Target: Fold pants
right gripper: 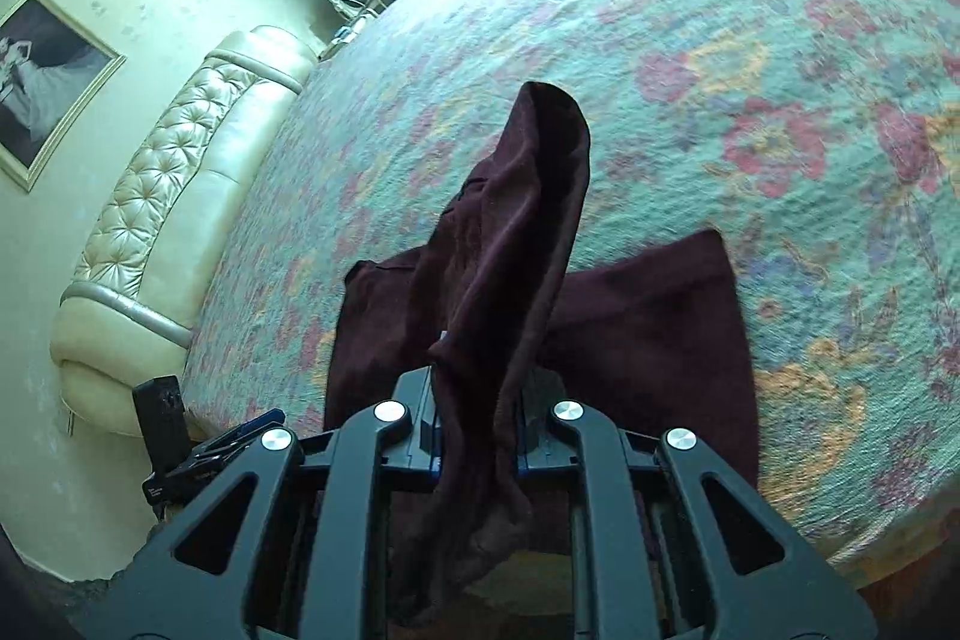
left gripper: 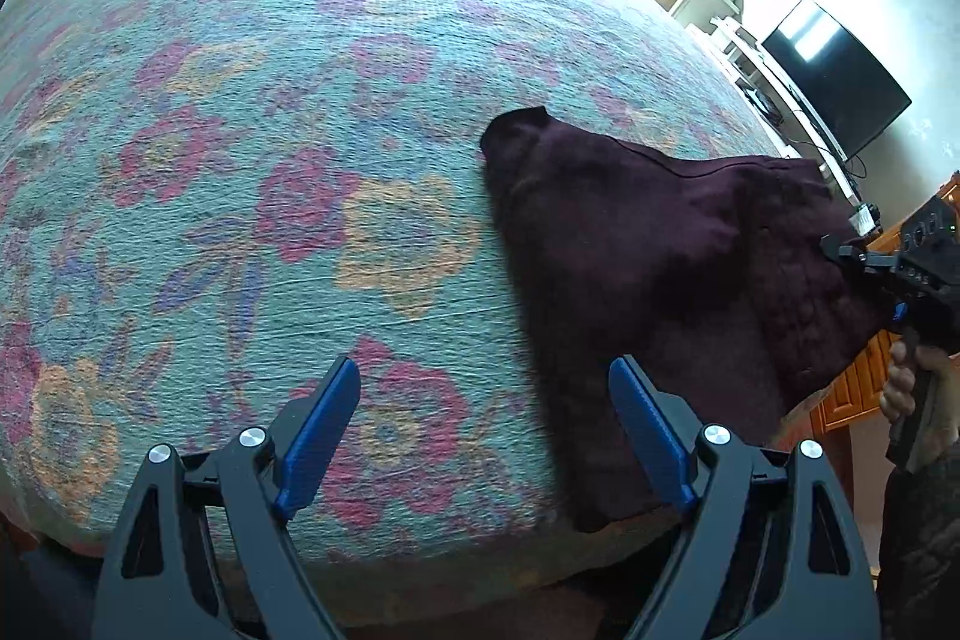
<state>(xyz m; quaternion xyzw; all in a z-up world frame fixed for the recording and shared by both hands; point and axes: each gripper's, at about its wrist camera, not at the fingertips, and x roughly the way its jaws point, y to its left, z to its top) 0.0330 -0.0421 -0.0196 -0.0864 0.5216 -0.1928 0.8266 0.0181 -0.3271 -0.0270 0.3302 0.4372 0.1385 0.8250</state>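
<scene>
Right gripper (right gripper: 474, 436) pinches pants (right gripper: 648, 334), one part lifted — fold unfinished; left gripper (left gripper: 486, 436) spread, empty over bedspread (left gripper: 240, 160).

Tons of bare floral bedspread (left gripper: 252, 148) left of the dark pants (left gripper: 648, 250), easy pass there. Padded headboard (right gripper: 180, 220) walls off one bed edge.

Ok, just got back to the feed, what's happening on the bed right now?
A person is folding dark maroon pants on a bed with a floral bedspread. The right gripper is shut on a bunched part of the pants and holds it raised above the rest, which lies on the bedspread. The left gripper is open and empty, near the pants' edge at the bed's near side.
</scene>
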